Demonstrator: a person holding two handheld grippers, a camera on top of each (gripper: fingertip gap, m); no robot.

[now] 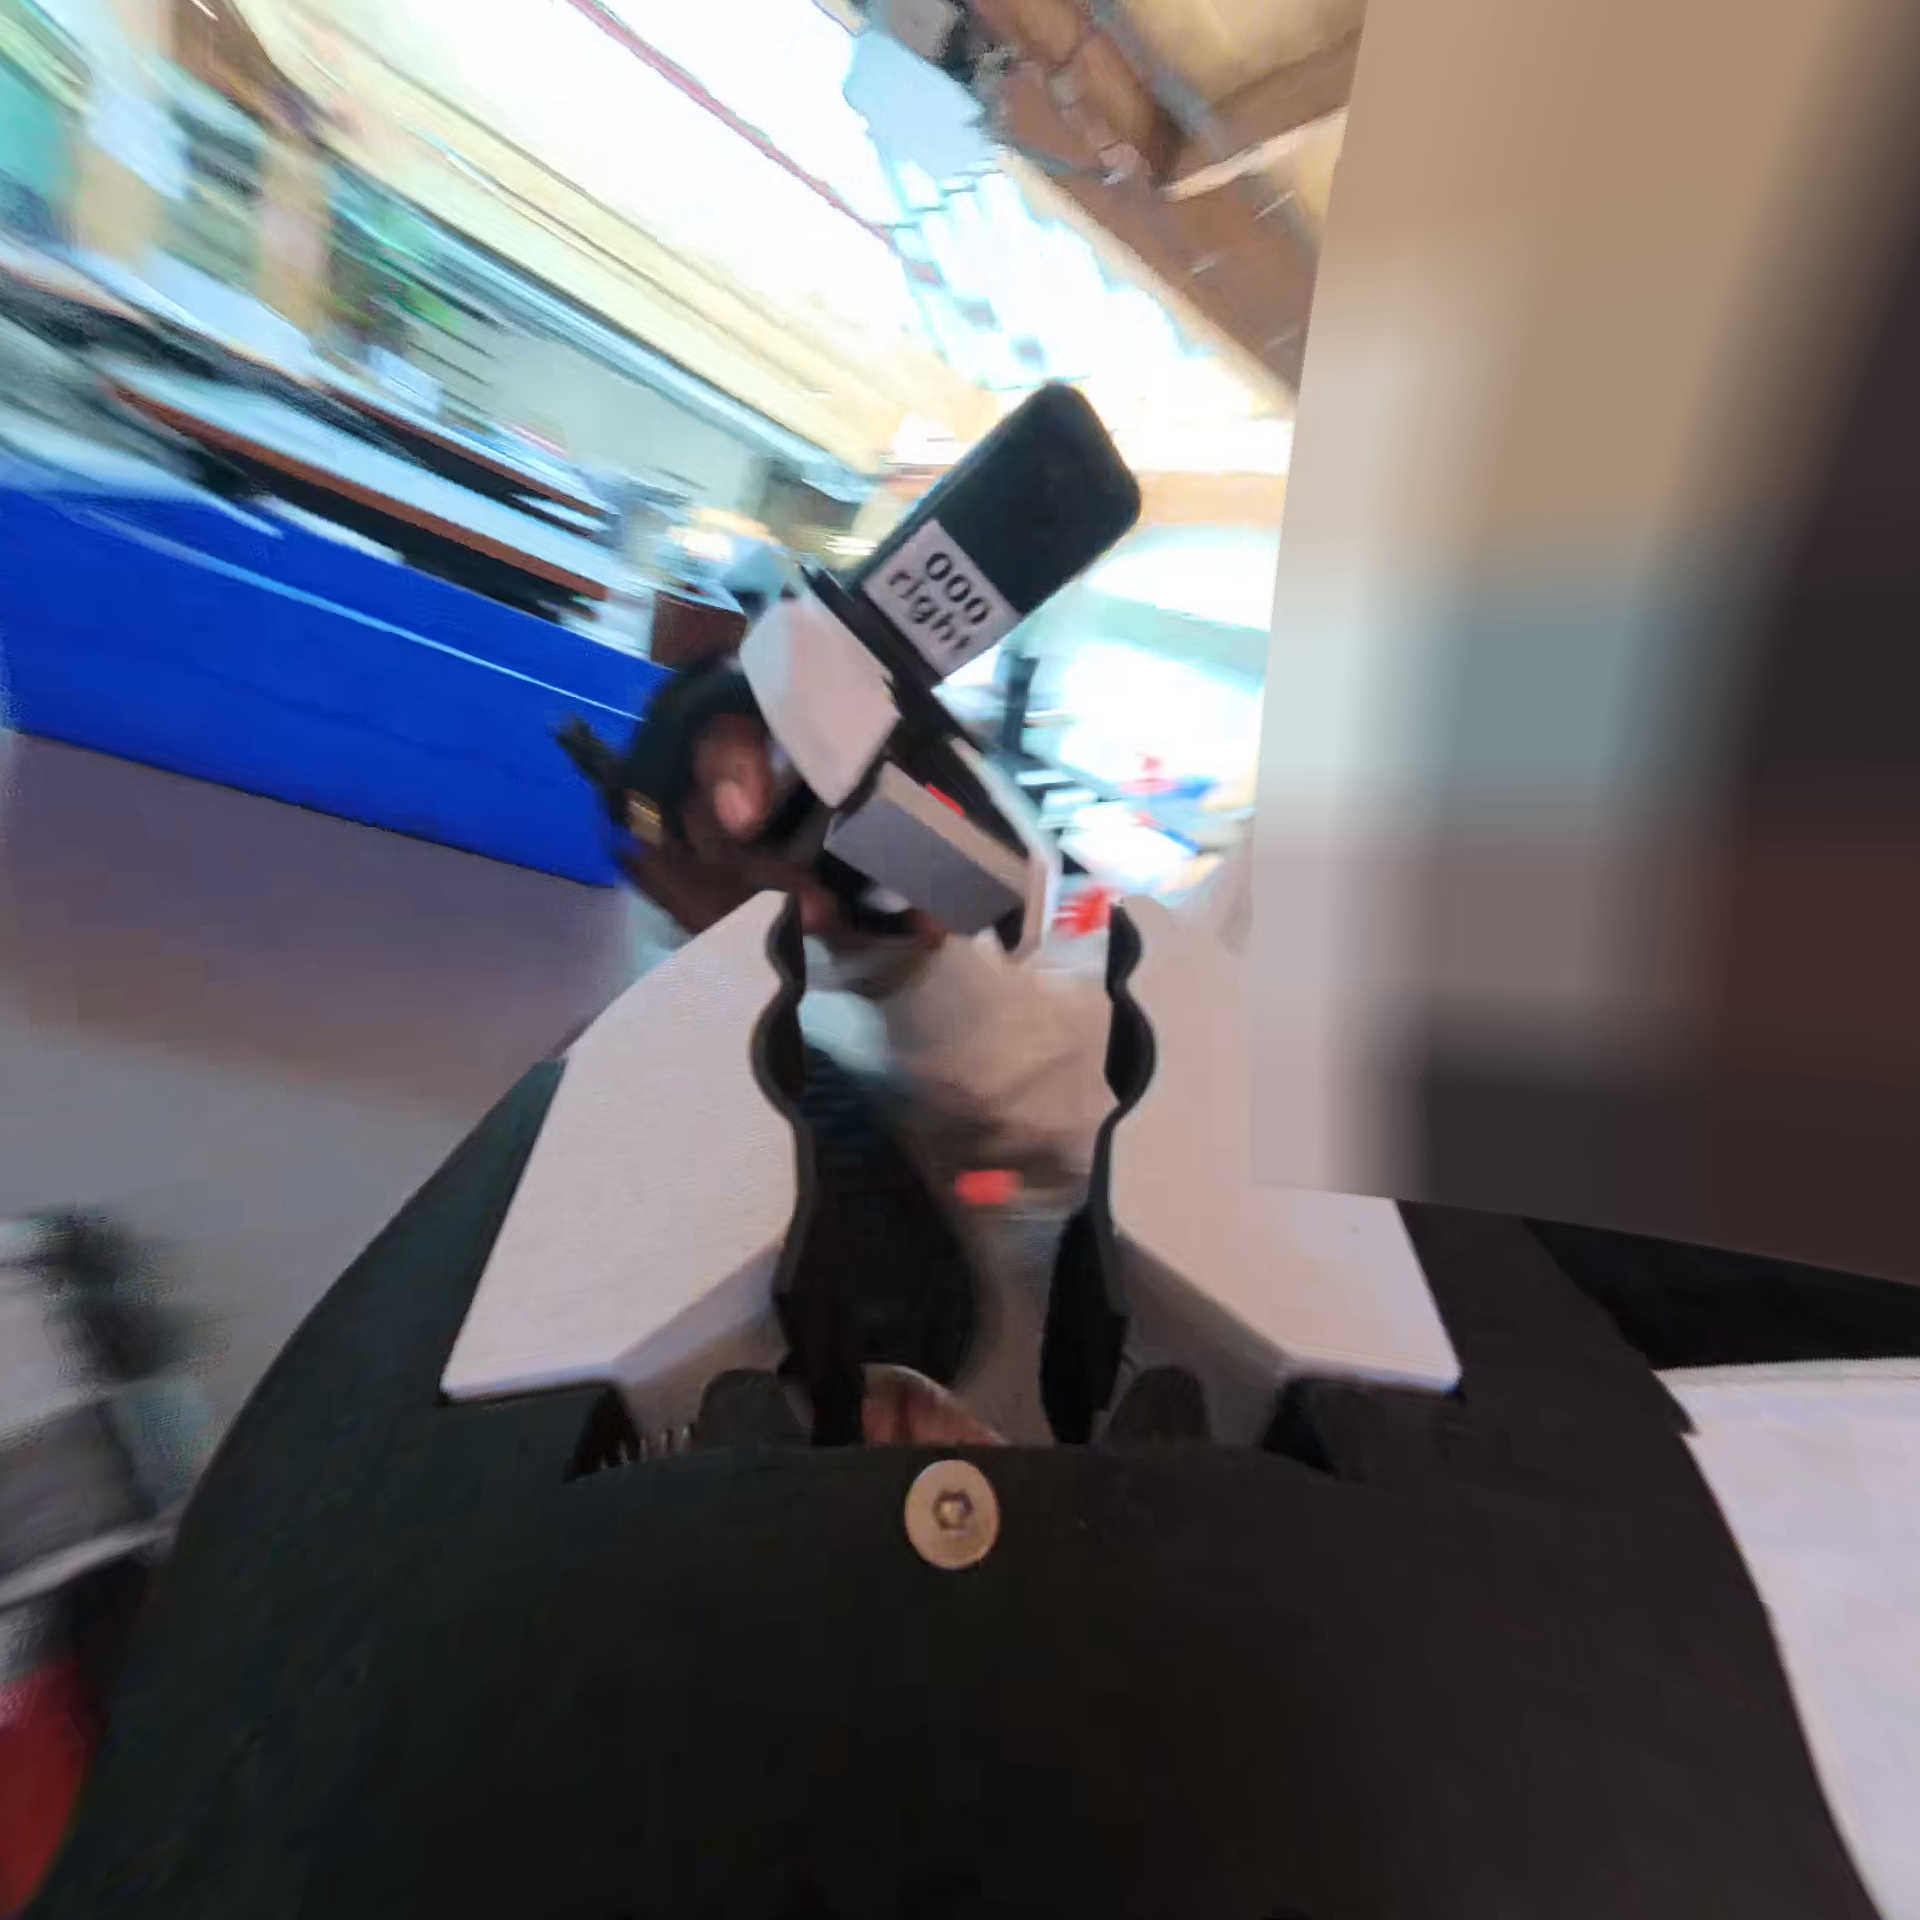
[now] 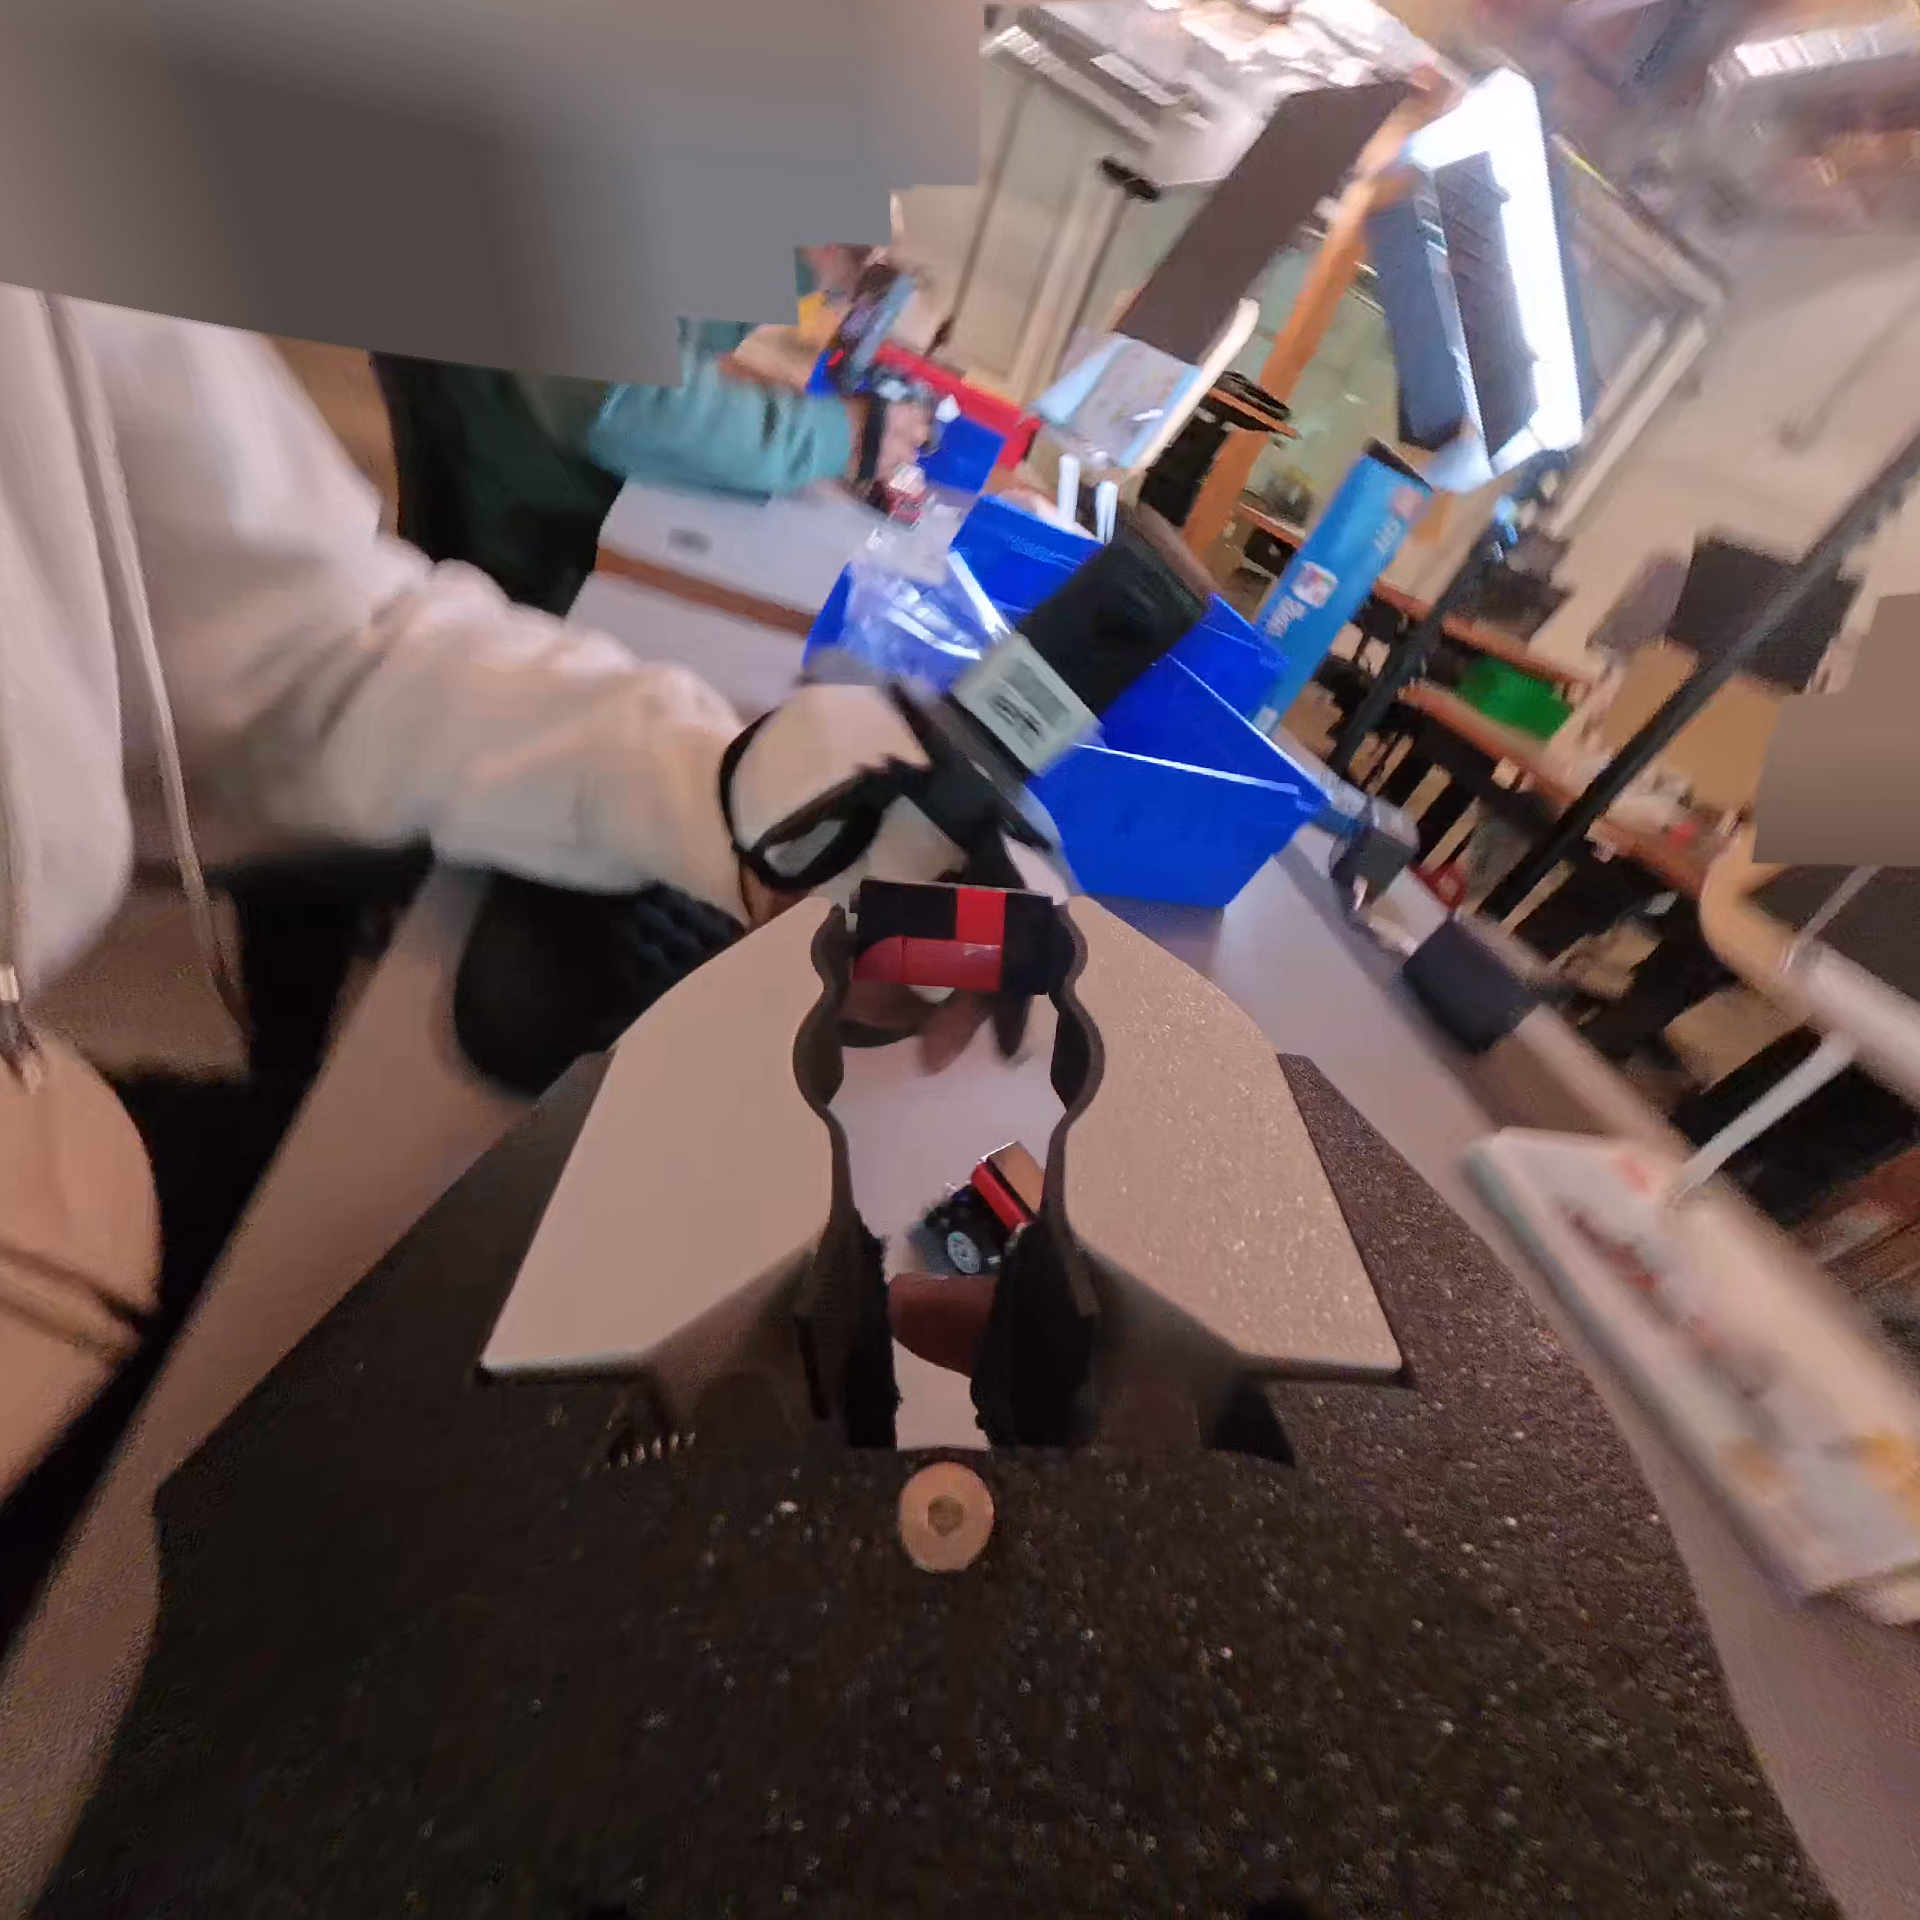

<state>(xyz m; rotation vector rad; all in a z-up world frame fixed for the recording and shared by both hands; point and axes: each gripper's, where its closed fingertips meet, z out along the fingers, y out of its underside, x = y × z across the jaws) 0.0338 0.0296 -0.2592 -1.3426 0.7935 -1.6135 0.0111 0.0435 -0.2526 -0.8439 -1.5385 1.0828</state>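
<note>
Bright overhead glare, heavy motion blur in left view, sharper right view, wide-angle edge distortion

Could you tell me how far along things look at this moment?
Already done: the right gripper is clamped on a black and red brick assembly, lifted off the grey table. In hand: the left gripper, jaws apart with nothing between them, faces it. Left: a small wheeled piece on the table, beside blue bins.

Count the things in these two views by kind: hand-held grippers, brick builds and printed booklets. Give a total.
Hand-held grippers: 2, the right hand-held gripper and the left hand-held gripper
Brick builds: 2, the black-and-red build clamped in the right one and the small wheeled build on the table
Printed booklets: 1, the booklet at the right
Total: 5
</note>
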